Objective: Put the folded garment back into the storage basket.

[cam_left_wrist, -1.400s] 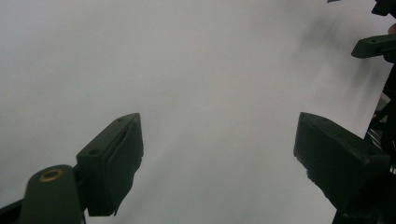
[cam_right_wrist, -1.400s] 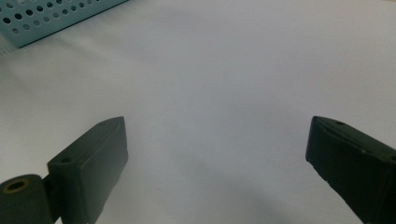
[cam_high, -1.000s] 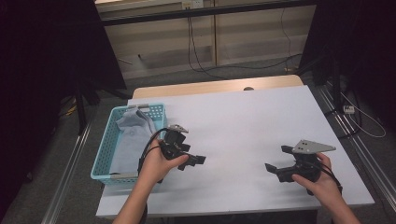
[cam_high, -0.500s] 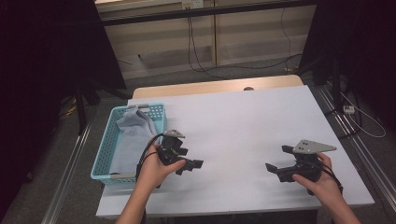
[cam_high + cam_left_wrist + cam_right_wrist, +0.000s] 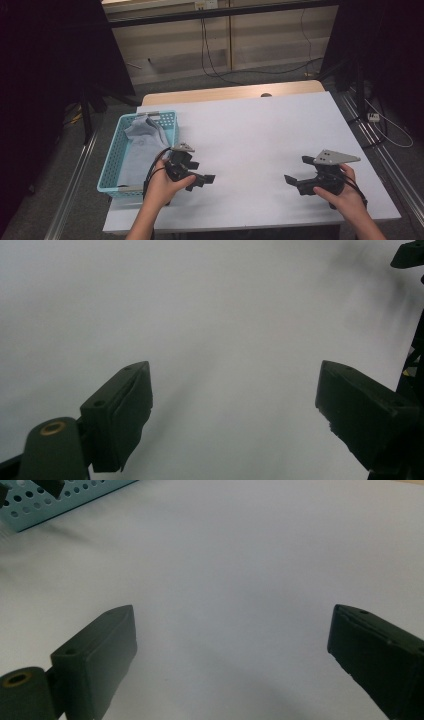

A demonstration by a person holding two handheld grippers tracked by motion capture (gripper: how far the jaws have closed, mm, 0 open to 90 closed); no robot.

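Blue plastic basket (image 5: 112, 170) is set at the table's (image 5: 260, 135) left edge, and grey cloth (image 5: 142, 145) is laid inside it. Just right of the basket, the left gripper (image 5: 205, 178) is held wide open with nothing in it. Far right of the basket, the right gripper (image 5: 291, 180) is held open too.

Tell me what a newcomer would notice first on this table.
The light blue basket at the table's left edge, with grey cloth lying inside, catches the eye first. Next come the two black tools held over the white tabletop: the left tool just right of the basket, the right tool near the right front corner, both with jaws open and nothing between them.
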